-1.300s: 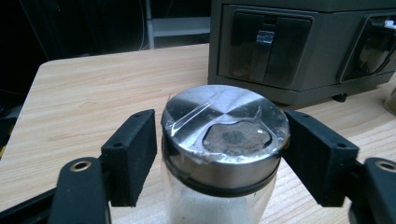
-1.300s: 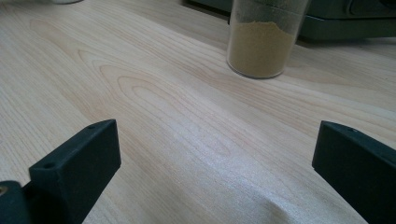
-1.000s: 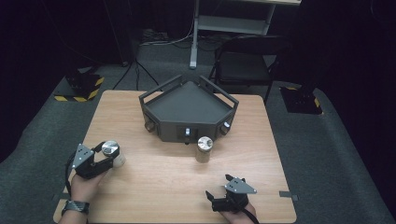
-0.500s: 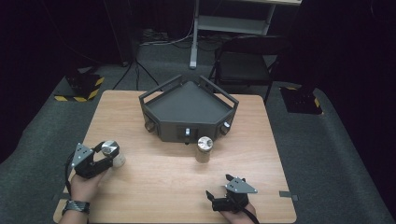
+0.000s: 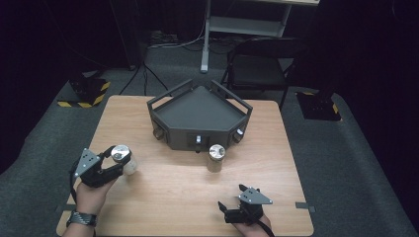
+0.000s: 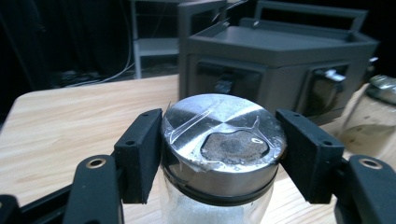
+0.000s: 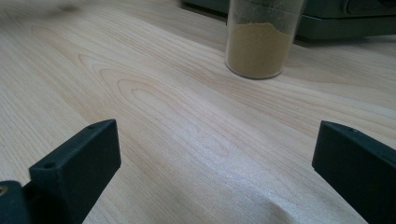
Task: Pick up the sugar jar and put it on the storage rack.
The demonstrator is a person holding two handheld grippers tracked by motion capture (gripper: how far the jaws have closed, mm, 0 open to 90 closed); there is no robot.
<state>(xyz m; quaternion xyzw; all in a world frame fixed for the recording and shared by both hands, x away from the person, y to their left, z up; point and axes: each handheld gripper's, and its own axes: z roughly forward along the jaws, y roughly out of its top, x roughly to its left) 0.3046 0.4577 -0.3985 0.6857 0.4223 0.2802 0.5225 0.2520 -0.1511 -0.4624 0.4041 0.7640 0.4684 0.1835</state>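
The wooden table (image 5: 178, 197) carries everything; its near edge runs just under both my hands, and the broad middle of the top between them lies bare. The dark angular rack (image 5: 197, 116) sits at the far centre of the table, its pointed front toward me, with room to either side out to the table's left and right edges.

My left gripper (image 5: 114, 165) is over the near-left part of the table, well inside the left edge. Its jaws are clamped on the lid of a clear jar with a metal lid (image 6: 223, 133), one pad on each side of the rim. In the left gripper view, the lid has tape across it and a dark patch.

A second jar, holding tan powder (image 7: 261, 39), stands upright just before the rack's front, apart from it or touching I cannot tell.

My right gripper (image 5: 232, 212) is low at the near-right edge, jaws spread wide with only bare wood between them.
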